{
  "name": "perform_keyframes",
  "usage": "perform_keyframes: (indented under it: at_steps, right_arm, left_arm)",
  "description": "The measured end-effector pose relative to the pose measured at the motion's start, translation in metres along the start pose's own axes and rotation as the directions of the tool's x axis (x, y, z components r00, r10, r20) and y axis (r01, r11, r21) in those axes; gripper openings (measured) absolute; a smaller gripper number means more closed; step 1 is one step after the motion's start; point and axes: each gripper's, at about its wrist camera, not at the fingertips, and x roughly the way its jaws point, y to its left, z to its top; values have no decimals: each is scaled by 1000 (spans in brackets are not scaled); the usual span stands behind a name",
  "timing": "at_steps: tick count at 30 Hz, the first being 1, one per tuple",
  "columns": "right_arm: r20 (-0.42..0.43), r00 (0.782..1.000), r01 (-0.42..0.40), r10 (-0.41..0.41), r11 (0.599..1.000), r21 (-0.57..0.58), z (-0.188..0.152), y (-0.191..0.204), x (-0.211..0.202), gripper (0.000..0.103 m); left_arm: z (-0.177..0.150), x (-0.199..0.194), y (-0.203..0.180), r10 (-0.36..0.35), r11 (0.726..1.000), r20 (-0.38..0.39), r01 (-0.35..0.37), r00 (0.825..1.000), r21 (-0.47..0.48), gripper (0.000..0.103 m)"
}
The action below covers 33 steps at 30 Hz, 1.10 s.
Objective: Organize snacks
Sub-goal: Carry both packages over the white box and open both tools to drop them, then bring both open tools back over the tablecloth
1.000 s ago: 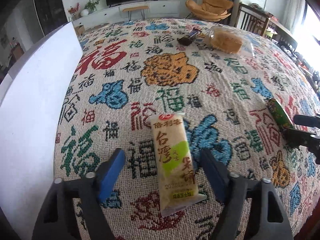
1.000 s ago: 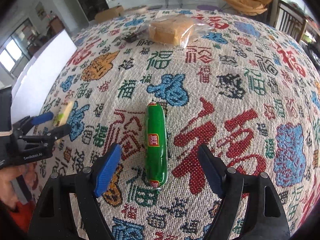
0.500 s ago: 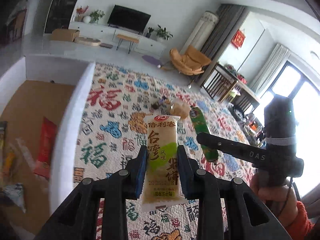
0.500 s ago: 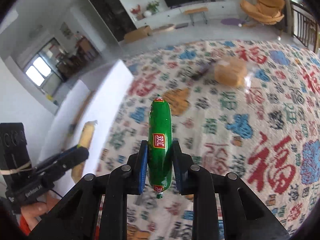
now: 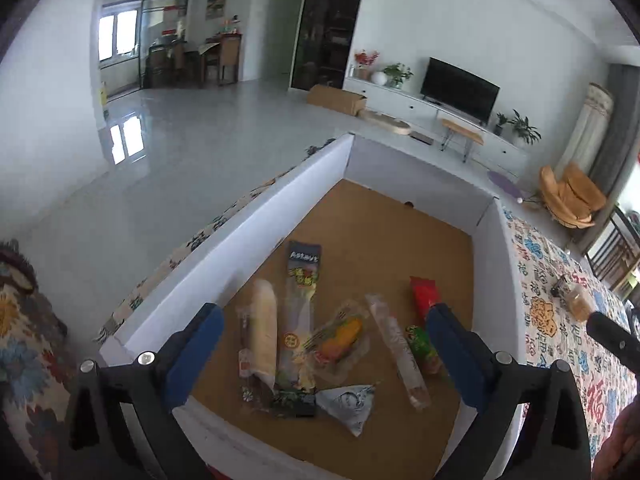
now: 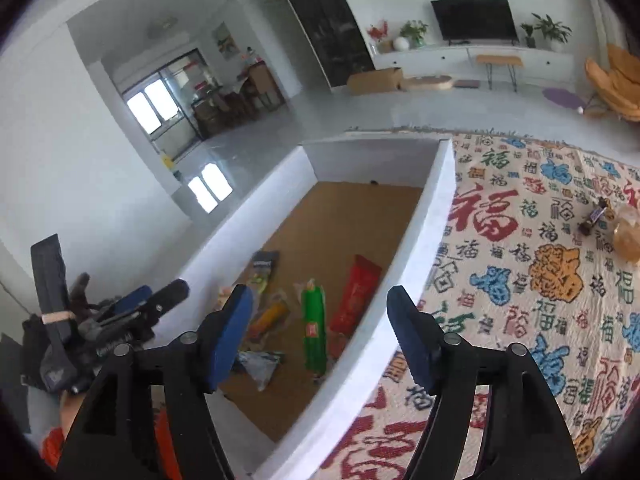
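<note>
Both my grippers, left [image 5: 324, 356] and right [image 6: 318, 338], just opened empty over the box [image 6: 434, 200]; remaining bread bag [image 6: 628, 234] looks light, squashy: pinch gently mid-body.

Box [image 5: 248, 224] open above — white walls around

Patterned cloth [image 6: 520, 280] with red, blue, green characters covers table surface. Dark television [image 5: 460, 94] on long white cabinet [image 5: 440, 114] against far wall; potted plants [image 5: 396, 74] on cabinet. Cardboard carton [image 5: 336, 98] on grey floor. Orange lounge chair [image 5: 572, 194] at right.
</note>
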Motion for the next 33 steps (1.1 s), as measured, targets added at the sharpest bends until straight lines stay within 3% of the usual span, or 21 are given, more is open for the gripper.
perform_keyframes:
  at_steps: [2,4,7,9,12,15,17,19,21,25,30,31,33]
  right_arm:
    - [13,994,113,-112,992,-62,-21,-18,-5,74]
    - [5,970,244,-245,964,-106,-45,-49,-6,75]
    - [-52,896,432,-441,892,-134,-85,-119,-18,74]
    - [-83,843,522,-532,845,-111,-106,-170,-37,74]
    - [-99,791,604,-603,796,-27,-127,-232,-76,74]
    - [-108,761,647,-640,761,54,-138,-276,-108,74]
    - [-112,749,663,-653,742,104,-144,-298,-122,74]
    - [-114,746,666,-656,732,142,-149,-312,-127,74]
    - [-117,745,666,-656,726,169,-155,-322,-128,74]
    - [-131,749,661,-649,724,195,-160,-331,-124,80]
    - [-139,755,655,-641,724,216,-163,-337,-124,84]
    - [-139,755,655,-641,724,217,-163,-337,-124,84]
    - [-139,755,655,-641,724,217,-163,-337,-125,84]
  left_arm:
    - [-9,0,1,-8,1000,11,9,1000,-20,100]
    - [-15,-4,-14,-39,999,22,39,999,-4,100]
    - [-18,-19,-50,-140,989,41,138,989,55,100]
    - [-18,-32,-83,-232,967,40,226,972,115,100]
    - [-27,-49,-146,-375,908,-1,367,927,202,101]
    - [-49,-54,-209,-499,824,-94,506,861,257,103]
    - [-74,-41,-251,-536,769,-196,571,821,288,103]
    - [-102,-25,-285,-531,736,-271,596,803,322,103]
    - [-126,-6,-310,-496,722,-322,590,806,363,103]
    - [-157,48,-340,-374,735,-382,522,845,434,103]
    - [-165,107,-350,-286,775,-369,440,884,453,102]
    - [-165,109,-352,-278,774,-325,411,904,481,103]
    - [-168,116,-355,-244,773,-307,376,920,512,103]
